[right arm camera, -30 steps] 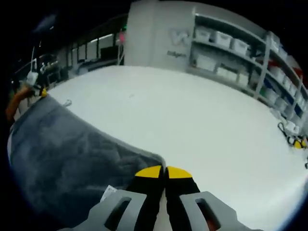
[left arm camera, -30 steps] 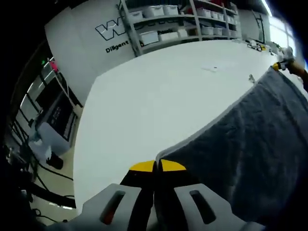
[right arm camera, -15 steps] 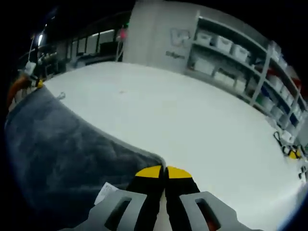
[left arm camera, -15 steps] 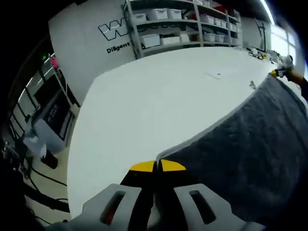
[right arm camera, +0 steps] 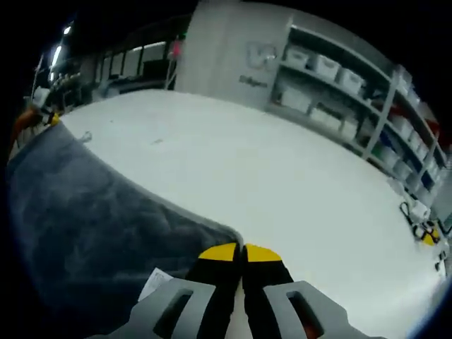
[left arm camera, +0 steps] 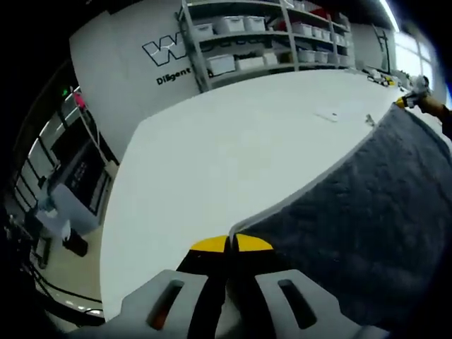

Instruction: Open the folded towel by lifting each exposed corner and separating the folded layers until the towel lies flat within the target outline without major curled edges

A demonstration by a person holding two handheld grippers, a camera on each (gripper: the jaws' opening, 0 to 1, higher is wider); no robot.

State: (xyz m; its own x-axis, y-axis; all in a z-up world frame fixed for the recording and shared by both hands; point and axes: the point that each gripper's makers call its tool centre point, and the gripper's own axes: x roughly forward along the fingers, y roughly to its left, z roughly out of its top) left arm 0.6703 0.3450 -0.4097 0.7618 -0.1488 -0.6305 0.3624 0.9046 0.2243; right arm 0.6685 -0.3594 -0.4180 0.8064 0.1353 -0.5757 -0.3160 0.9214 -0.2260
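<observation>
The white tabletop [left arm camera: 233, 141] is spreading wide under both of my views, running back toward a white wall panel [left arm camera: 134, 63] with dark lettering and toward metal shelves [left arm camera: 268, 35] loaded with pale bins. Over it I am holding the dark grey towel [left arm camera: 367, 226], which is stretching between my two grippers as one broad sheet with a lighter band running along its upper edge; in the left gripper view it is filling the right side and reaching up to the far corner, and in the right gripper view the same towel [right arm camera: 92, 219] is covering the lower left. My left gripper [left arm camera: 227, 244] is sitting at the bottom of its own view with its yellow-tipped fingers [left arm camera: 209, 245] pressed together, pinching one corner of the towel right where the pale hem begins. My right gripper [right arm camera: 241, 252] is doing the same in its view, fingers [right arm camera: 220, 252] closed tight on the neighbouring corner, with a small white label [right arm camera: 157, 282] showing on the cloth just beside them. At the far top right of the left gripper view, the other gripper's orange and yellow tip is showing small at the towel's distant corner.
</observation>
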